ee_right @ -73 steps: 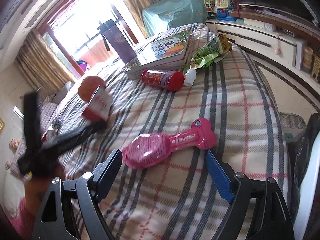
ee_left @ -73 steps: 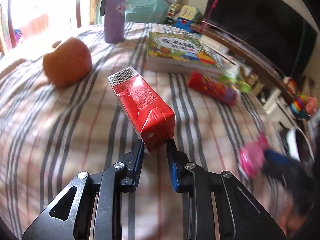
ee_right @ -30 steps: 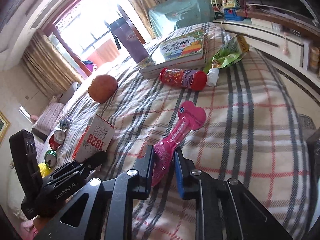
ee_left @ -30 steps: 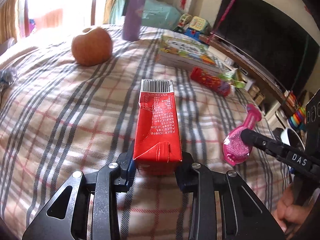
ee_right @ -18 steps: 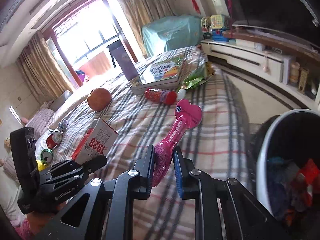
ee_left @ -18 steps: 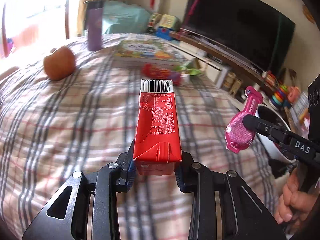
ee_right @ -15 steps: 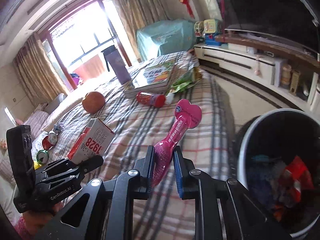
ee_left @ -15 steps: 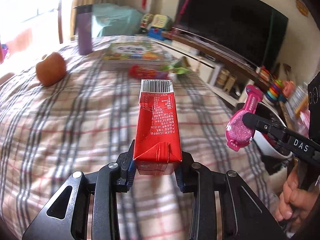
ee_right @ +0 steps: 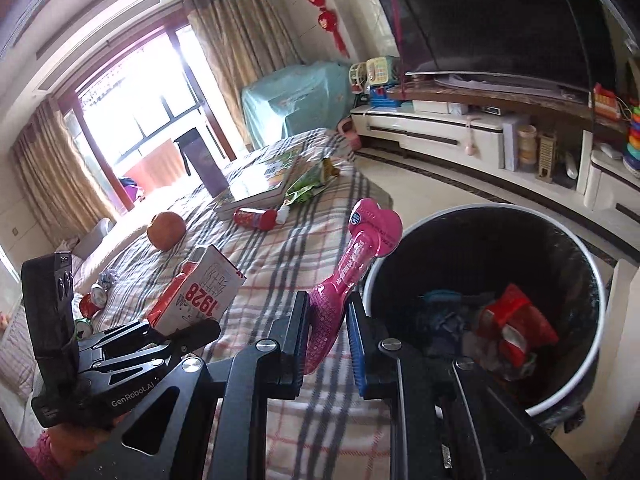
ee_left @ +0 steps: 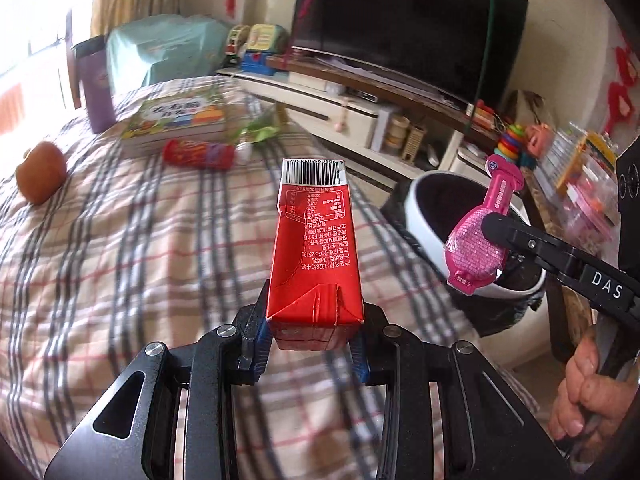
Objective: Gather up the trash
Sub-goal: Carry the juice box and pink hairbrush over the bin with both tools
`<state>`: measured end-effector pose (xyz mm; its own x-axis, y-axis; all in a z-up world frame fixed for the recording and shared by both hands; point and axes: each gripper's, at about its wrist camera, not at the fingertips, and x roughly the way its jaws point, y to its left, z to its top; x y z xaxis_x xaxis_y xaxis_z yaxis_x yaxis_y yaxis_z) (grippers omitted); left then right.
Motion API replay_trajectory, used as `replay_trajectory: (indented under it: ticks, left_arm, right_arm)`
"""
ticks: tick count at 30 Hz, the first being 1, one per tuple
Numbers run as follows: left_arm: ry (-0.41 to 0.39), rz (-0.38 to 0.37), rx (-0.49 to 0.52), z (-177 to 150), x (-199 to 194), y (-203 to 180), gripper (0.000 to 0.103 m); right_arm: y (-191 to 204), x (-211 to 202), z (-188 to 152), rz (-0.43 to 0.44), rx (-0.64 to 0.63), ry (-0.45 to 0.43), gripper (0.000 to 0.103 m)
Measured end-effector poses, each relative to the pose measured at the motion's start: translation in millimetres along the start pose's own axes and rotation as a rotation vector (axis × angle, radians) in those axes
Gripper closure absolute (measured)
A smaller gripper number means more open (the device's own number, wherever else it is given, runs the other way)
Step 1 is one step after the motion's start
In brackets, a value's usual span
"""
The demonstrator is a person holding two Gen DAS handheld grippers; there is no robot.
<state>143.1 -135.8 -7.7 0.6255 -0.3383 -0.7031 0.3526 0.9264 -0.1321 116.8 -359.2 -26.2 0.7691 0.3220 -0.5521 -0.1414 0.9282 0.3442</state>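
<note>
Both my claws have swung from the bed toward the bin (ee_right: 480, 216), its far side cut off. Left claw (ee_left: 314, 344) clamps the red carton (ee_left: 316, 256), marked "1928"; right claw (ee_right: 329, 344) pinches the pink packet (ee_right: 352, 264), small print illegible.

"1928" on red carton (ee_right: 208, 292) (white face); "GenRobot.AI" on left gripper (ee_right: 160, 328); "DAS" on right gripper (ee_left: 490, 236).

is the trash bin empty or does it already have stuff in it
Not empty. The right wrist view looks into the bin, and crumpled red packaging and other dark scraps lie at its bottom.
</note>
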Motion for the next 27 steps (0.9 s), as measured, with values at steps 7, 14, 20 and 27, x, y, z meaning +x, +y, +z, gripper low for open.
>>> replay_trajectory:
  ticks: [7, 14, 20, 27]
  left_arm:
    - [0.004, -0.024, 0.053, 5, 3, -32, 0.072]
    - [0.004, -0.038, 0.097, 7, 4, -55, 0.072]
    - [0.003, -0.046, 0.121, 11, 5, -70, 0.072]
    - [0.004, -0.052, 0.145, 16, 9, -83, 0.072]
  right_arm:
    - [-23, -21, -2, -0.027, 0.037, -0.034, 0.085]
    - [-41, -34, -4, -0.047, 0.067, -0.055, 0.085]
    - [-52, -42, -5, -0.064, 0.083, -0.072, 0.085]
    - [-62, -47, -5, -0.077, 0.1, -0.082, 0.085]
